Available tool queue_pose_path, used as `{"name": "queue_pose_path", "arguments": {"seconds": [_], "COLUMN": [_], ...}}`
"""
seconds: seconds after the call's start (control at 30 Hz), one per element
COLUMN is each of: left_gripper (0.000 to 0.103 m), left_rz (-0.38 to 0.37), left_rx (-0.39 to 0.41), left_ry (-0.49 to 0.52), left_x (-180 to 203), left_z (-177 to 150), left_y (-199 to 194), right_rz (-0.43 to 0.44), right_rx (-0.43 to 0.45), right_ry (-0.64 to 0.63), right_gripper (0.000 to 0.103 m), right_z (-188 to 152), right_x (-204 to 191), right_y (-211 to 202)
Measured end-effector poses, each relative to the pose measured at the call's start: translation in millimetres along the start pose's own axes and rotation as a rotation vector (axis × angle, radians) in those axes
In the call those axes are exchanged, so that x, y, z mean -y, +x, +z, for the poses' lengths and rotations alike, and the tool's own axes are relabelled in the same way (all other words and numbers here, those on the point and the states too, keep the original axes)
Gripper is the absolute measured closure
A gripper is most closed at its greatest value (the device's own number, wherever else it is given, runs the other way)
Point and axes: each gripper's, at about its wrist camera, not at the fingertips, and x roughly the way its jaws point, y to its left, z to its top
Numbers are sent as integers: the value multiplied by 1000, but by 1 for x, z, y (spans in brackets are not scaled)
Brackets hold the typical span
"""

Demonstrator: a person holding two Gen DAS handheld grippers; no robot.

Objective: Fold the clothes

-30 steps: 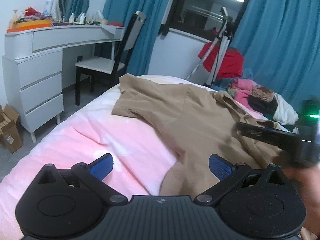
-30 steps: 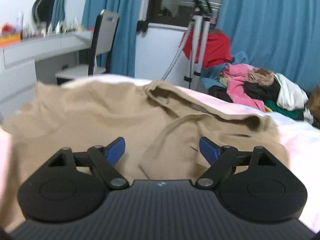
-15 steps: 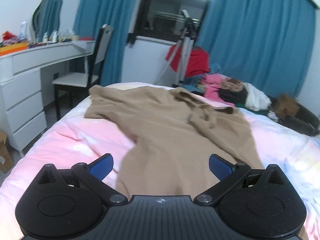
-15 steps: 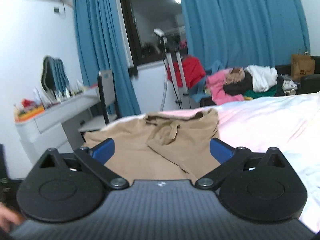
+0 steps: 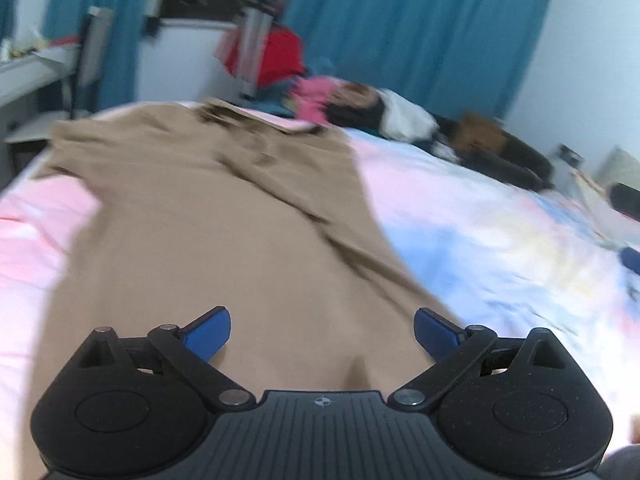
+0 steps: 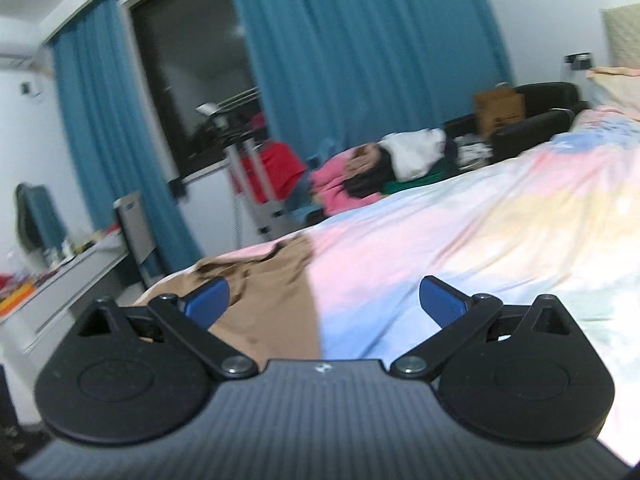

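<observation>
Both cameras have swung to the right since a moment ago, so more of the pale bed cover shows now and less of the white desk. The pictures are a bit blurry.

The left claw (image 5: 322,330) is spread wide and holds nothing. Its two blue fingertips (image 5: 208,330) sit apart, low over the near end of the tan shirt (image 5: 208,220). I cannot tell if they touch the cloth. The tan shirt lies spread out on the bed (image 5: 500,248), reaching from the near edge to the far side. It has a long crease running along its right part and a bunched-up bit at the far end. Pink cover shows to its left, and pale blue and yellow cover to its right.

The right claw (image 6: 324,300) is spread wide too, and it is empty. It sits near the right edge of the shirt (image 6: 276,300), with the left fingertip over the tan cloth and the right fingertip over the bare cover of the bed (image 6: 500,220).

Past the far side of the bed there is a pile of clothes (image 5: 360,104), pink, white and dark. A red cloth (image 5: 280,56) hangs on a stand beside it. Blue curtains (image 6: 360,60) hang on both sides of a dark window (image 6: 192,72). A chair (image 6: 134,224) stands far to the left by the desk (image 6: 68,276). A brown bag (image 6: 498,108) sits far to the right.
</observation>
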Motion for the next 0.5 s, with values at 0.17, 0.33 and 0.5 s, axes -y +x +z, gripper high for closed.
{"name": "queue_pose_path", "arguments": {"seconds": [0.17, 0.33, 0.5], "left_gripper": [13, 21, 23], "left_rz": [-114, -143, -46], "left_rx": [-93, -148, -185], "left_ry": [-46, 27, 125], "left_x": [48, 100, 130], "left_z": [-7, -18, -29], "left_y": [30, 66, 100], "right_rz": [-88, -152, -170], "right_rx": [39, 63, 59], "right_ry": [60, 94, 111], "right_gripper": [0, 0, 0], "right_z": [1, -1, -6], "right_x": [28, 45, 54], "right_y": [5, 8, 10]}}
